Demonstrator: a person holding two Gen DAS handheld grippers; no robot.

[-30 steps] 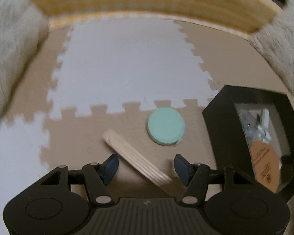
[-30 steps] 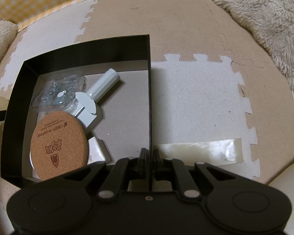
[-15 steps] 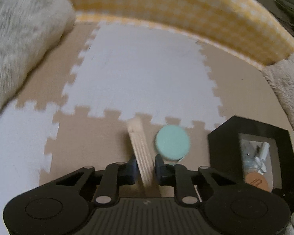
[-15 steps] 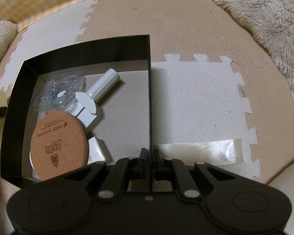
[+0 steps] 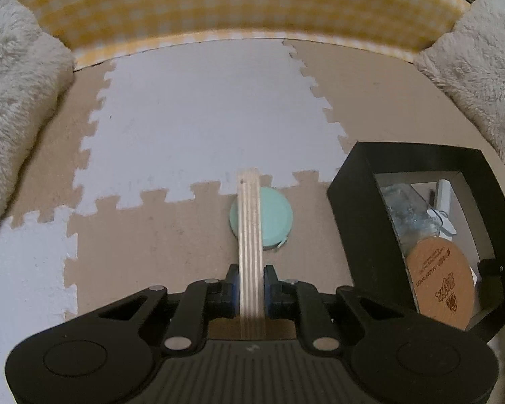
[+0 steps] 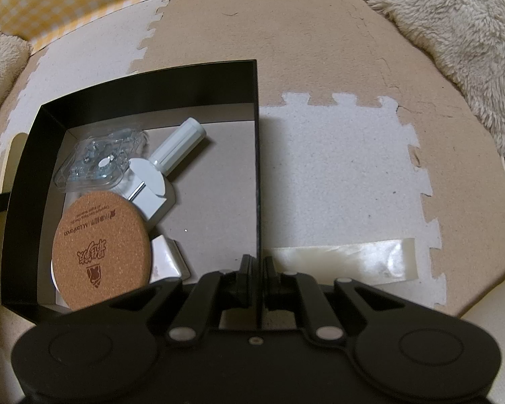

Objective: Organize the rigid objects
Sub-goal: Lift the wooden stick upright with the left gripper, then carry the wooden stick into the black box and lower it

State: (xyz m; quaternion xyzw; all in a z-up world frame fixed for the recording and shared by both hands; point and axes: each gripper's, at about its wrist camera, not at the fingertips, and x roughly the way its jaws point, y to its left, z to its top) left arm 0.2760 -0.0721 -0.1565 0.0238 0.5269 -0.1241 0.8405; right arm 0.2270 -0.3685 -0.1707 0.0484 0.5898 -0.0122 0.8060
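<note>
The left gripper (image 5: 249, 284) is clamping a stiff, light plywood strip (image 5: 250, 235) at its near end, while the right gripper (image 6: 256, 276) is pinching the black box's thin right wall (image 6: 256, 155)

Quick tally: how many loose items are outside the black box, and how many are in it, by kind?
Outside:
wooden strip: 1
mint green round disc: 1
In the black box:
cork coaster: 1
clear plastic case: 1
white plastic pieces: at least 3
Total: at least 7
</note>
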